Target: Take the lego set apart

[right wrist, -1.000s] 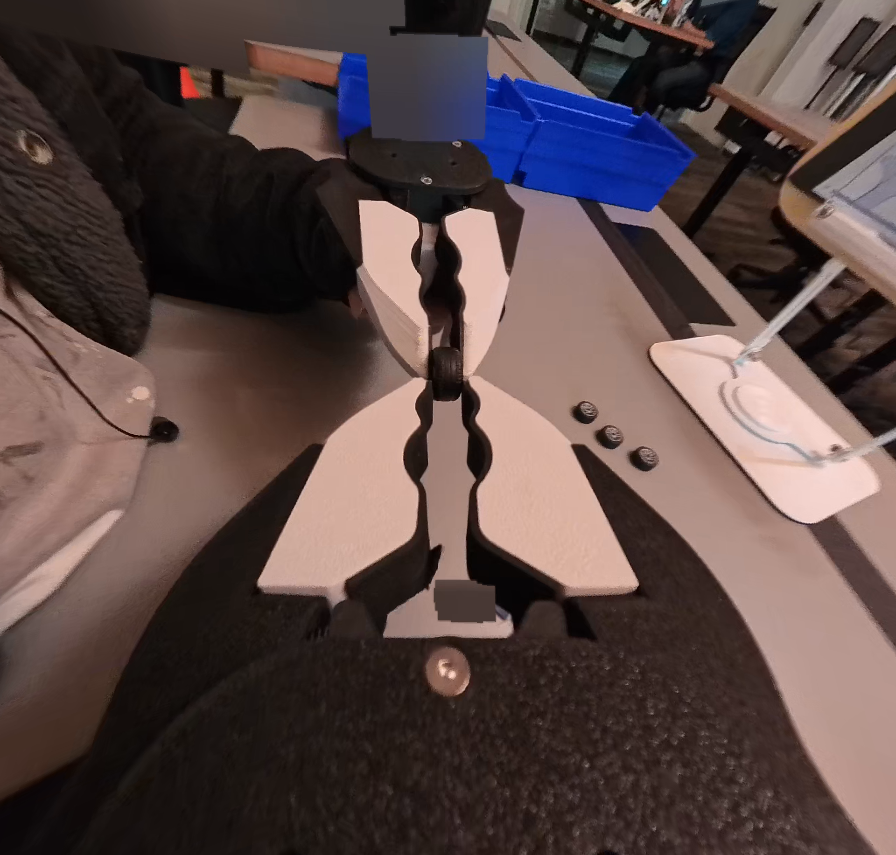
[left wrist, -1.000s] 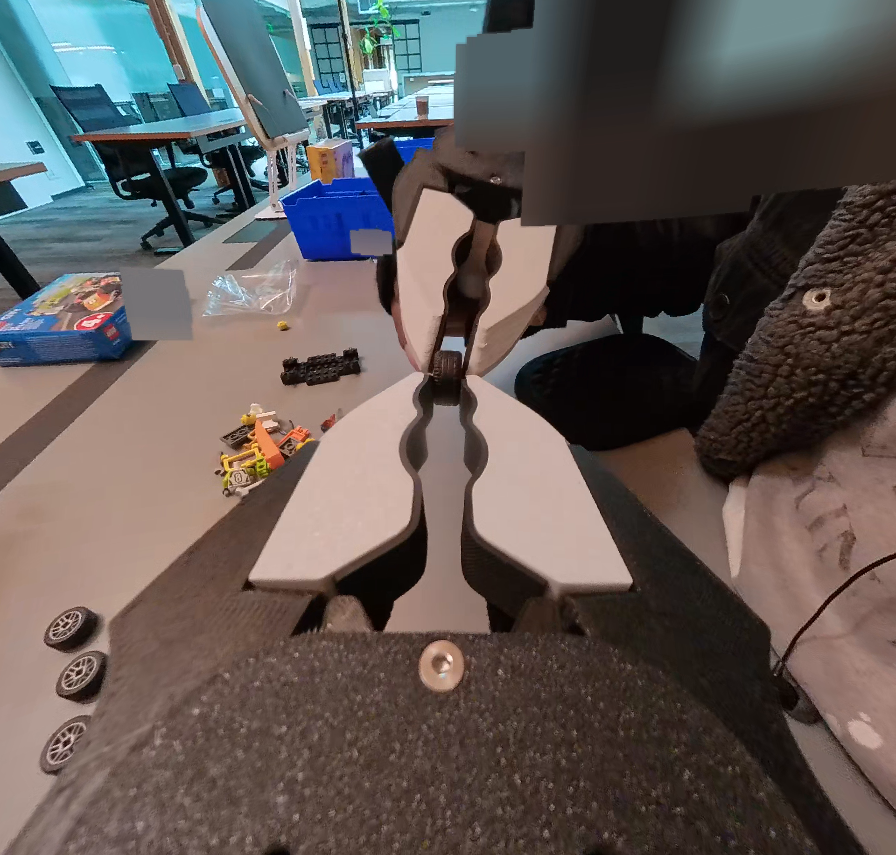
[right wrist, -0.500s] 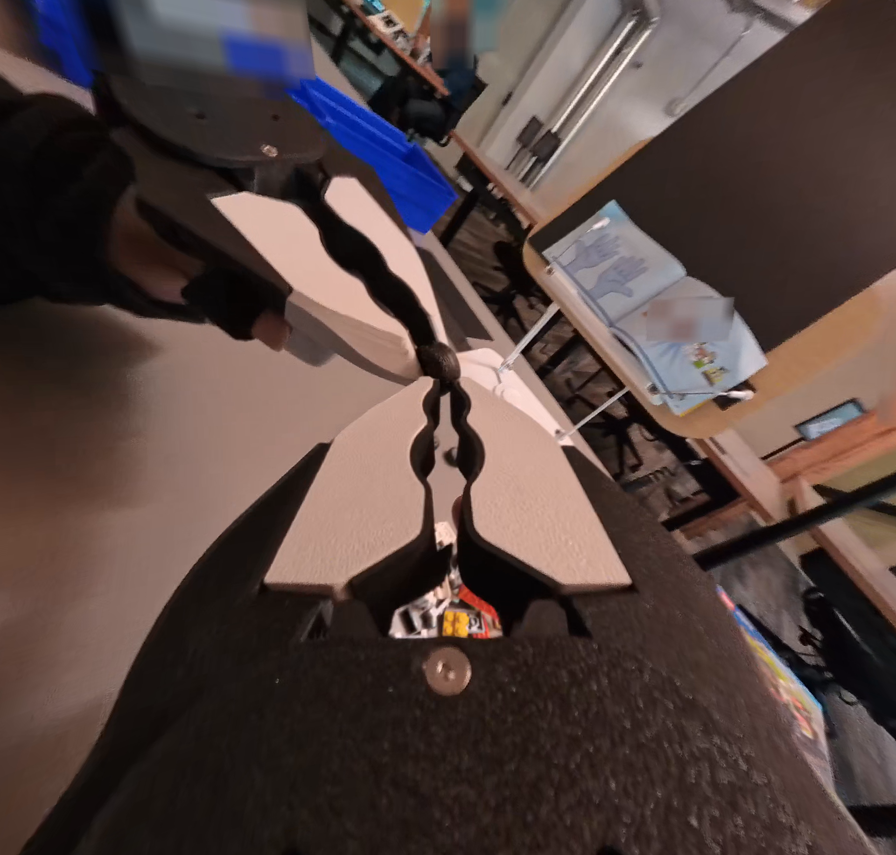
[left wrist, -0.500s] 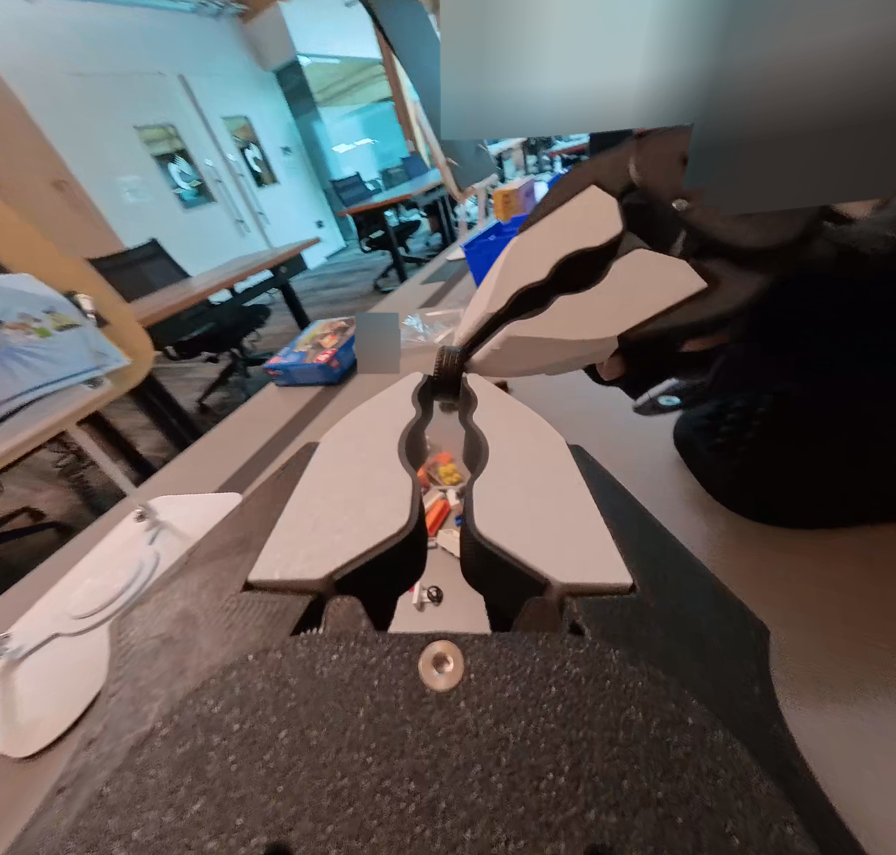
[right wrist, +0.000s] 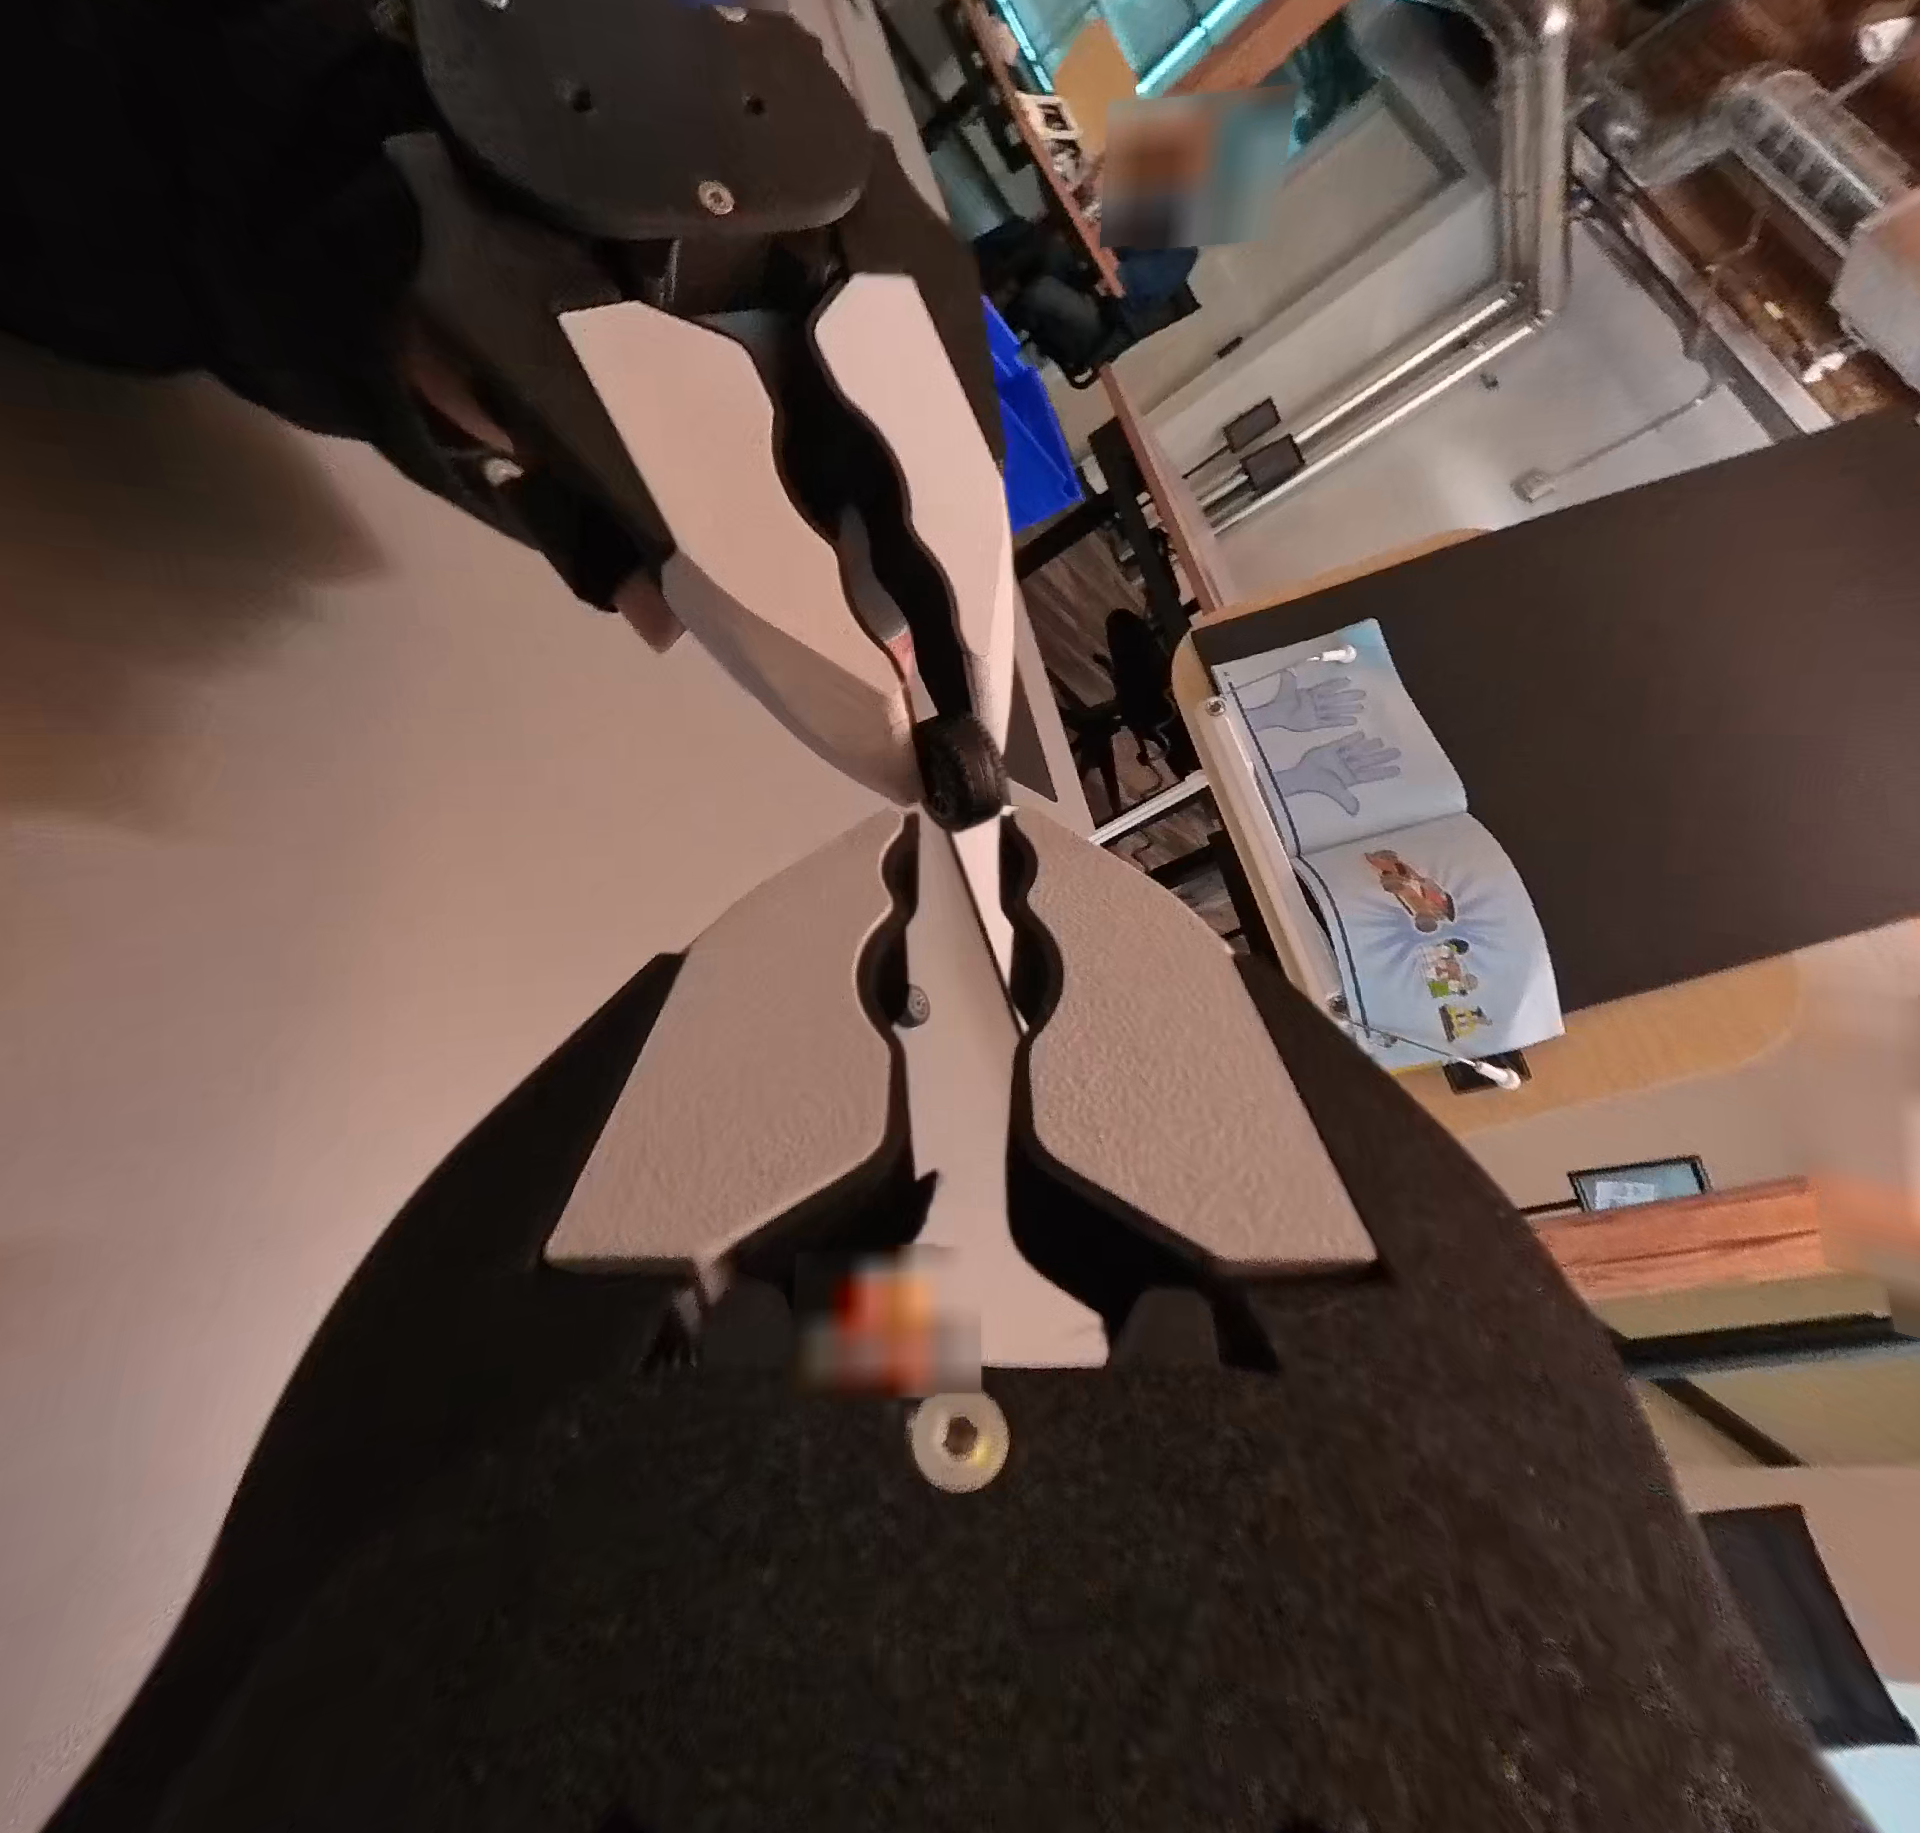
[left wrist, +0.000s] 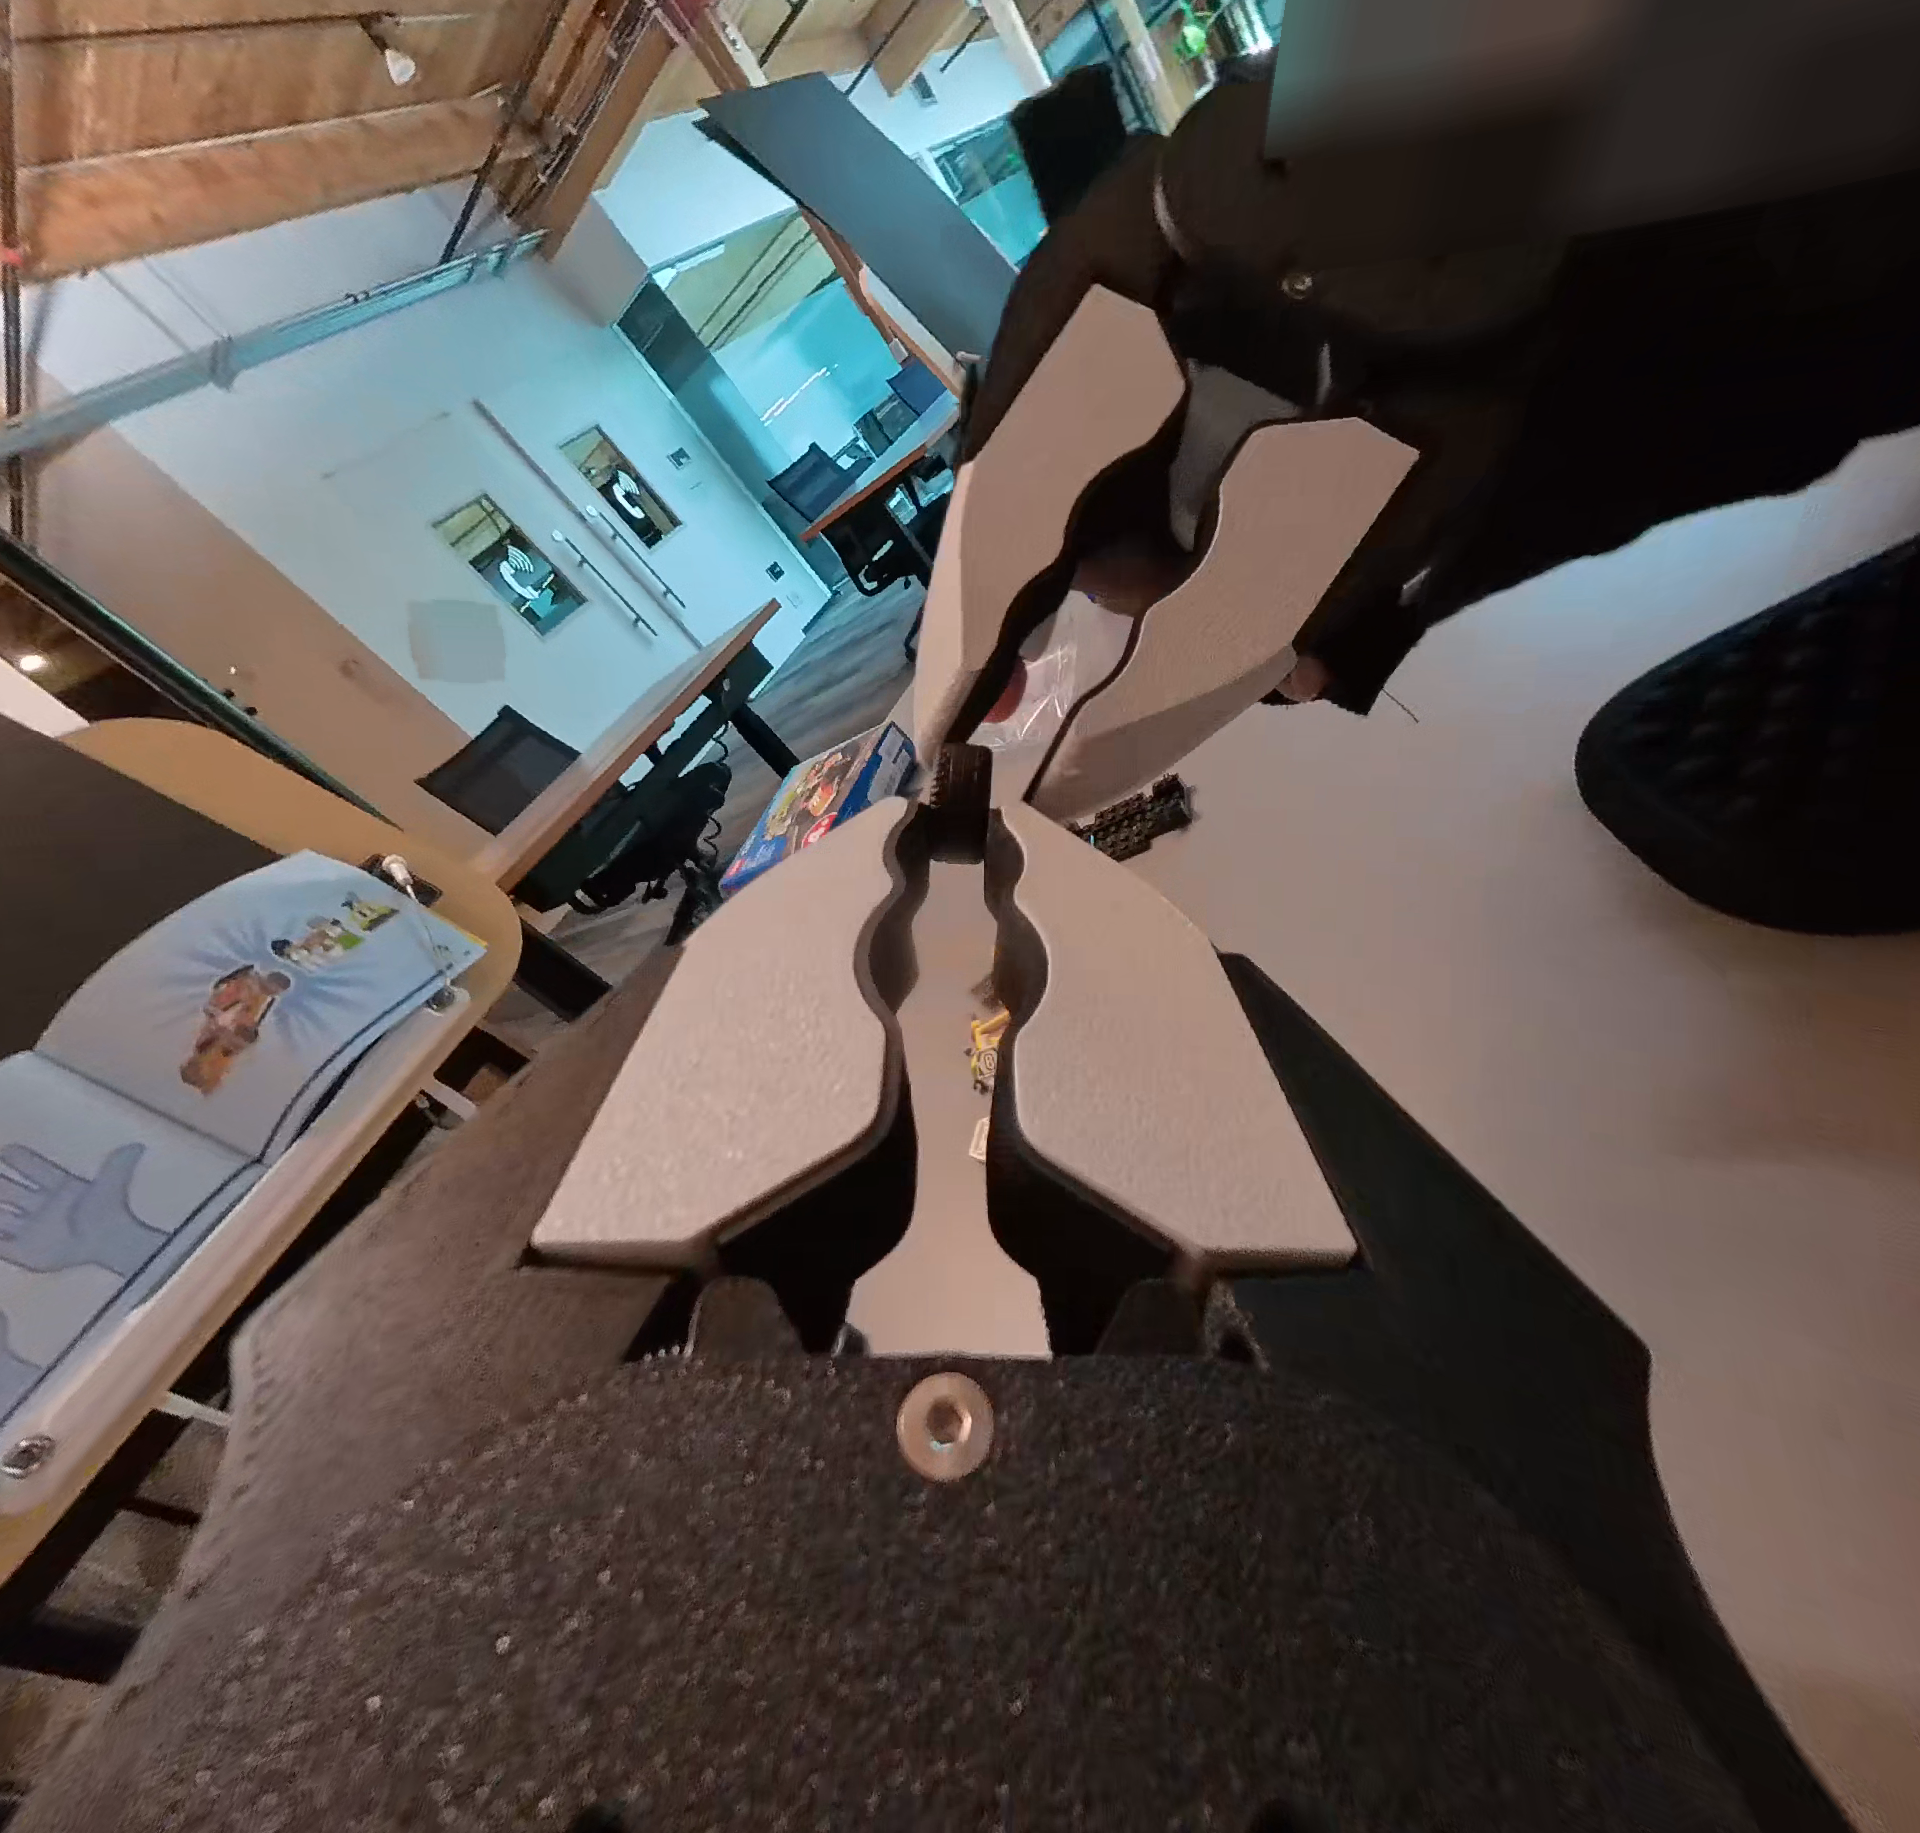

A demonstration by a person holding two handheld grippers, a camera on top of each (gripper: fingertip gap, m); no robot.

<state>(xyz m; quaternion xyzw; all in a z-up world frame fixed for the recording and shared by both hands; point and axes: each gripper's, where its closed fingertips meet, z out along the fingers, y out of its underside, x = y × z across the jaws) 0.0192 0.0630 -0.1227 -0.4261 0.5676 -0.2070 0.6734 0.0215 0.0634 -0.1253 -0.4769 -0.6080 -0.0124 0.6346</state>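
A small black Lego wheel (left wrist: 958,786) is pinched between the tips of my left gripper (left wrist: 956,815), held in the air above the grey table (left wrist: 1507,1004). My right gripper (left wrist: 992,760) faces it tip to tip with its jaws apart; one finger still lies beside the wheel. In the right wrist view the wheel (right wrist: 961,770) sits in the left gripper's tips (right wrist: 951,744), just beyond my open, empty right gripper (right wrist: 958,825). A black Lego chassis piece (left wrist: 1132,827) lies on the table behind. Coloured loose pieces (left wrist: 987,1045) show through the left jaw gap.
A Lego box (left wrist: 821,817) and a clear plastic bag (left wrist: 1049,682) lie farther back. An open instruction booklet (right wrist: 1423,910) stands on a holder beside the table. A blue bin (right wrist: 1023,433) is at the far end. A loose wheel (right wrist: 914,1004) lies on the table. Less than 4 cm separates the two grippers' tips.
Both grippers have rolled and tilted while staying tip to tip. The right gripper's jaws have opened and let go of the wheel. The left gripper still holds it.
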